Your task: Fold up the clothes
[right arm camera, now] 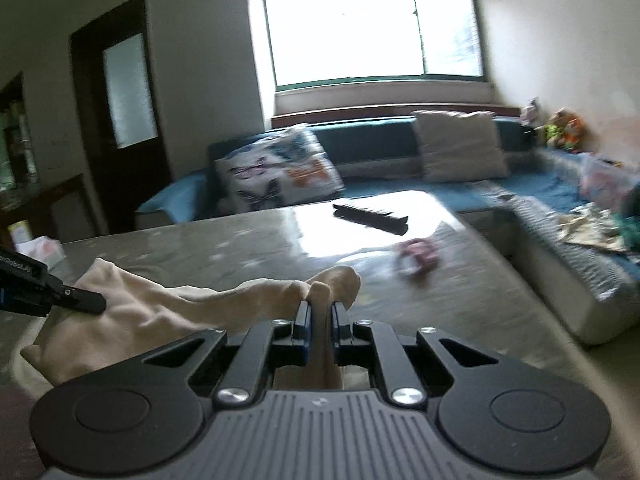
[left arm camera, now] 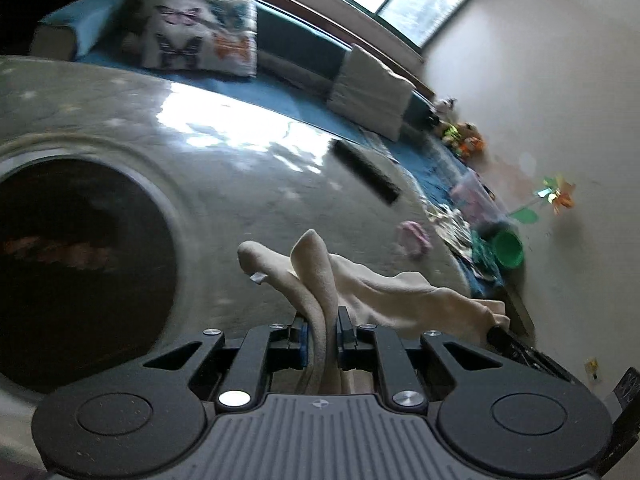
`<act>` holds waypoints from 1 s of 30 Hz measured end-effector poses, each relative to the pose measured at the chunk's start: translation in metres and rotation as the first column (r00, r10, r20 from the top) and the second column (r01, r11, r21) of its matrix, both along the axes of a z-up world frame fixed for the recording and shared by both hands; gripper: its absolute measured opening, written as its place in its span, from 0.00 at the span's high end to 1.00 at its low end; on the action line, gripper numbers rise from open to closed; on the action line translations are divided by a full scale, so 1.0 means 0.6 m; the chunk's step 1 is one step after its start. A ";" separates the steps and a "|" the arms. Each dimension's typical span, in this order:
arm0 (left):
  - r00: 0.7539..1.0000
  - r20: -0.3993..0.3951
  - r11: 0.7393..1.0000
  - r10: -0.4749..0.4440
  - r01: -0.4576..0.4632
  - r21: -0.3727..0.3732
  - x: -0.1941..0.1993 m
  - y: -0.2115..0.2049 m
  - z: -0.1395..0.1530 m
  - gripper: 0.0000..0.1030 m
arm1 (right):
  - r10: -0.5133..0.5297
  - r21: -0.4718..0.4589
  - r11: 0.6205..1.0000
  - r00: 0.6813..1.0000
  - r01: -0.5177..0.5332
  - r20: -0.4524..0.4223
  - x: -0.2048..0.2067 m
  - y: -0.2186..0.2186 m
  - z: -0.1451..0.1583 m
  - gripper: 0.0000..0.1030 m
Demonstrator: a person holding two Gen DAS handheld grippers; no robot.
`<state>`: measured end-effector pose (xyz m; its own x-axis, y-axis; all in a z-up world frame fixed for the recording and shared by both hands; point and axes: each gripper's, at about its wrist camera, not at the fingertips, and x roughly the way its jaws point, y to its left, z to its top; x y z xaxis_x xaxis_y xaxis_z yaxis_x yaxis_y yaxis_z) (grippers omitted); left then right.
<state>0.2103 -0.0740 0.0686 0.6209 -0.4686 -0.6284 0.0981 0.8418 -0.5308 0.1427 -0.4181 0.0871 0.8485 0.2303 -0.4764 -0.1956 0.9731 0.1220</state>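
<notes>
A cream cloth garment (left arm camera: 384,288) hangs stretched between both grippers above the grey marbled table (left arm camera: 240,184). My left gripper (left arm camera: 323,322) is shut on one edge of it; a fold of cloth stands up between the fingers. My right gripper (right arm camera: 319,314) is shut on another edge of the same cream garment (right arm camera: 160,312). In the right wrist view the left gripper's finger (right arm camera: 80,300) shows at the left, pinching the cloth. In the left wrist view the right gripper's tip (left arm camera: 500,334) shows at the far right end of the cloth.
A black brush-like bar (right arm camera: 370,218) and a small pink cloth (right arm camera: 418,258) lie on the table (right arm camera: 240,248). A round dark opening (left arm camera: 80,264) is in the table at left. A blue sofa (right arm camera: 400,184) with pillows, toys and a green bowl (left arm camera: 508,248) lies beyond.
</notes>
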 end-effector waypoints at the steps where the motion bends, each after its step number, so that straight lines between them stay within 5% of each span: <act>1: 1.000 -0.002 1.000 -0.015 0.015 0.004 0.010 -0.017 0.000 0.87 | -0.019 -0.007 1.000 1.000 0.019 0.001 0.004 -0.012 0.002 0.92; 11: 0.995 -0.046 0.988 -0.089 0.094 0.120 0.064 -0.117 -0.036 0.85 | -0.180 -0.042 0.983 0.981 0.178 -0.070 0.041 -0.101 -0.032 0.87; 14: 0.997 -0.054 0.987 -0.061 0.069 0.147 0.065 -0.104 -0.046 0.73 | -0.208 -0.061 0.977 0.974 0.203 -0.094 0.045 -0.112 -0.053 0.86; 30: 0.985 -0.016 0.961 -0.173 0.172 0.218 0.034 -0.143 -0.052 0.60 | -0.025 0.005 1.000 0.987 0.026 -0.161 0.111 -0.028 -0.086 0.78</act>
